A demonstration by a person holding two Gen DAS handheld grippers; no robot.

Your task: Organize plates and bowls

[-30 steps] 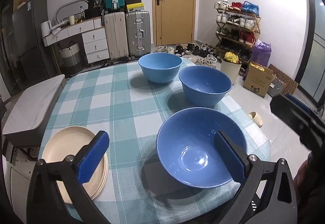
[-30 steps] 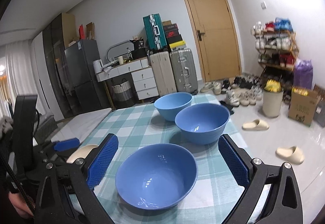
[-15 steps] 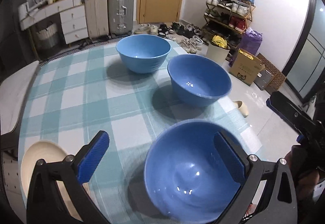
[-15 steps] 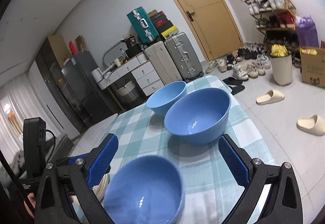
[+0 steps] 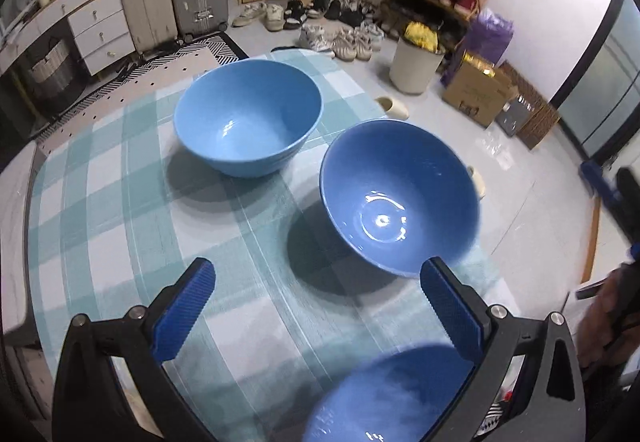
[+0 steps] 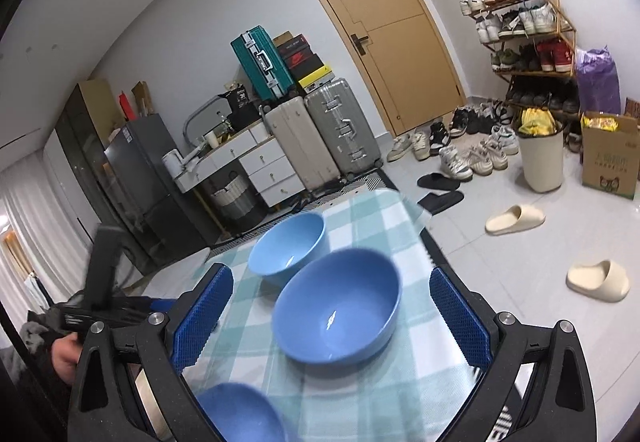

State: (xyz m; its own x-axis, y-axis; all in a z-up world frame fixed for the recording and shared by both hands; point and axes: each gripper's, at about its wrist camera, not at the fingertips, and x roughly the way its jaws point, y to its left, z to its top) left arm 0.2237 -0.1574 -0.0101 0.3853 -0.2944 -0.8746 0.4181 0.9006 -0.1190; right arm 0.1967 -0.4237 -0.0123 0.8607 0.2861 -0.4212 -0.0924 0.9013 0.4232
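- Left gripper [image 5: 316, 306] spread wide, blue-padded fingers [image 5: 184, 312] well apart, nothing between them, hovering over the green-and-white checked tablecloth on the tabletop [image 5: 120, 209].
- Right gripper [image 6: 330, 318] likewise released and empty, aimed along the cloth from the near side, jaws framing a bowl without touching it.
- Nearest bowl, a glossy deep-blue round bowl [image 5: 384, 398], sitting low in the left wrist view just beneath and beside the left gripper's right finger, blurred; also peeking in at the bottom of the right wrist view.
- Middle deep-blue round bowl [image 5: 400, 201] upright on the cloth close to the tabletop's right edge, straight ahead of the right gripper [image 6: 338, 316] and between its pads in that view.
- Far bowl, a paler blue round bowl [image 5: 248, 117], upright beyond it, near but apart from the middle one.
- No plates visible in either view at this instant.
- Off the tabletop: grey and beige suitcases, a wooden shoe rack, slippers on the tiled floor; all irrelevant to the job.
- Step in hand, by the look of it: an approach, with no bowl gripped yet and all three standing separate, so nesting not begun.
- Next move, as a guess: pick one bowl, bring one finger inside the rim and one outside, clench firmly on the wall.
- Glazed surface likely slippery; lift level, then lower centred into a neighbour so the rims do not knock.
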